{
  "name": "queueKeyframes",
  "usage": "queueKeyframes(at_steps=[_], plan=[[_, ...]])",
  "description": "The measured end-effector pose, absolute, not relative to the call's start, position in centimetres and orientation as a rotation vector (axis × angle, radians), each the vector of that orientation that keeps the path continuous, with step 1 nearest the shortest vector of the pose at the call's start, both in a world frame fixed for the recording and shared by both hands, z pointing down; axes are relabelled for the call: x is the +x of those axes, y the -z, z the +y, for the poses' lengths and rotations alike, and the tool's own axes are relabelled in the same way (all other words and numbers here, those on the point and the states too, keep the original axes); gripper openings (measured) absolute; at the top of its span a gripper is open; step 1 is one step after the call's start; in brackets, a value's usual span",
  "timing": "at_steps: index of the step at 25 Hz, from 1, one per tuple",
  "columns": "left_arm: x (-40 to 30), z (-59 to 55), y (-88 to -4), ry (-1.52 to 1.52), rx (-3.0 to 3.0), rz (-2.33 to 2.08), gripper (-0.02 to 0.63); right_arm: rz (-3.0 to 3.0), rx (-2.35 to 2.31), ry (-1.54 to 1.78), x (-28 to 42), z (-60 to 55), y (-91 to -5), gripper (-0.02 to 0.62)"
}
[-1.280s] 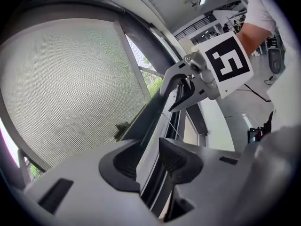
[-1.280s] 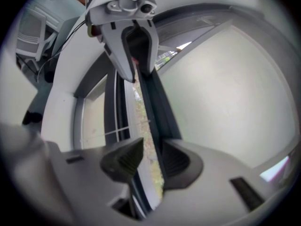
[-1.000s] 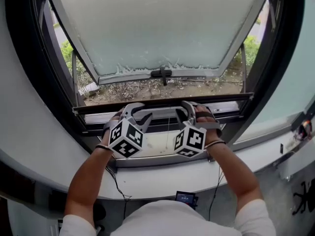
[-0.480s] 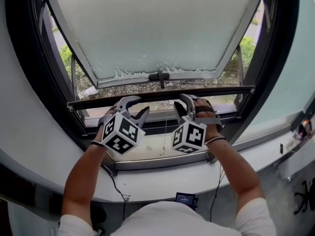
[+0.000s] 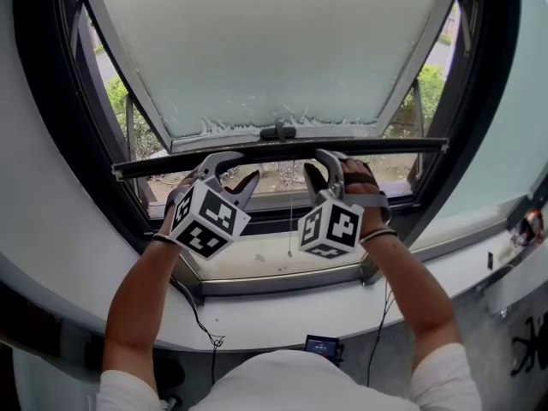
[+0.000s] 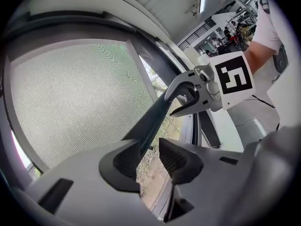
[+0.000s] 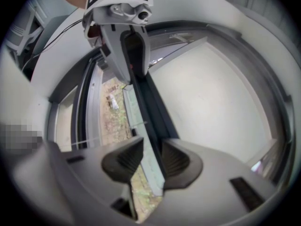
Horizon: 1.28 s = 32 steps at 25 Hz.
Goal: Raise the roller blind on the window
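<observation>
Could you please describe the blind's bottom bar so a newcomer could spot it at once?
Find the large black-framed window above the white sill. Spanning it side to side is a long, thin, dark bar that runs between the fingers of the left gripper and the right gripper. Unlike the short dark handle just above, it reaches both sides of the frame.

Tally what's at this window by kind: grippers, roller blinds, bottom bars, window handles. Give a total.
Grippers: 2 (left gripper, right gripper)
Roller blind: 1
Bottom bar: 1
Window handle: 1
Total: 5
</observation>
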<state>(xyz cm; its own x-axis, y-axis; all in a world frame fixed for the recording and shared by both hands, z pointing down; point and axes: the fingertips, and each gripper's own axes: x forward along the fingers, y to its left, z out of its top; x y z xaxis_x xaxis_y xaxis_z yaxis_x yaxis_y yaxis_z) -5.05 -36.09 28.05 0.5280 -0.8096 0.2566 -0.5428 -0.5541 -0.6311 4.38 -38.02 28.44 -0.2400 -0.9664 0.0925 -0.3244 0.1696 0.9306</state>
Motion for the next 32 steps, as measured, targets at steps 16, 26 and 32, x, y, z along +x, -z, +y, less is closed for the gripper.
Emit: queueKeyframes(at_steps=[16, 26, 32], plan=[[-5.1, -36.2, -26.3, 0.751, -2.258, 1.107, 0.133, -1.737, 1.293, 1.102, 4.4, -38.0, -26.4, 0.132], [-5.1, -36.2, -24.5, 0.723, -2.245, 1.117, 0.133, -1.768, 1.349, 1.143, 4.3, -37.9, -24.5, 0.132], [-5.2, -36.2, -22.3, 0.712, -2.236, 1.103, 0.133, -1.776, 1.393, 1.176, 4.2, -37.9, -22.3, 0.132]])
